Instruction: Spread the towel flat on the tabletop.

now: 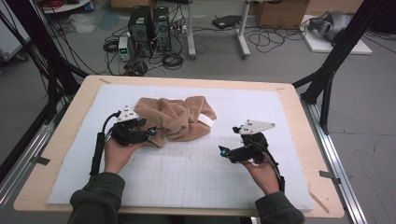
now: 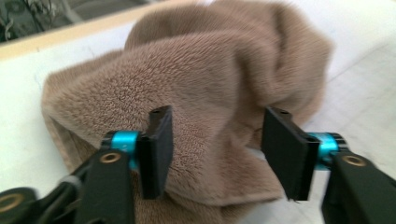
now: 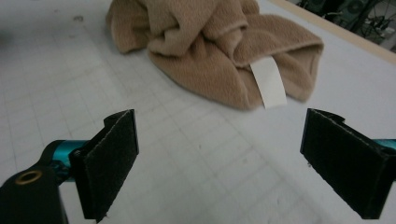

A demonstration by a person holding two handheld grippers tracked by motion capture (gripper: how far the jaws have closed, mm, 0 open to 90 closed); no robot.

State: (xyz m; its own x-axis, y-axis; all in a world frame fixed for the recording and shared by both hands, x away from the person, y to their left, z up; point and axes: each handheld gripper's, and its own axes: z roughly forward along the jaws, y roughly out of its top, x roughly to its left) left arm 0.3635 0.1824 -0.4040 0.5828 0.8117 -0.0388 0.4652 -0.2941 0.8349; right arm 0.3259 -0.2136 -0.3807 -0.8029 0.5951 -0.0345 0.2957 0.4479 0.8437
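A crumpled tan fleece towel [image 1: 173, 119] lies on the white grid mat [image 1: 187, 177], left of centre toward the far side. A white label [image 1: 207, 122] hangs at its right edge. My left gripper [image 1: 152, 132] is at the towel's near left edge. In the left gripper view its jaws [image 2: 218, 114] stand partly apart with a bulge of the towel [image 2: 210, 70] between them, and the pads do not visibly press on it. My right gripper [image 1: 231, 139] hovers over bare mat to the right of the towel. Its jaws [image 3: 223, 116] are wide open and empty, pointing at the towel [image 3: 210, 51] and its label [image 3: 268, 84].
The mat covers a wooden table [image 1: 60, 135]. Black frame posts [image 1: 327, 79] stand at the table's far right corner, with more at the left. Beyond the far edge the floor holds computer towers [image 1: 149, 28], cables and a cardboard box [image 1: 280, 11].
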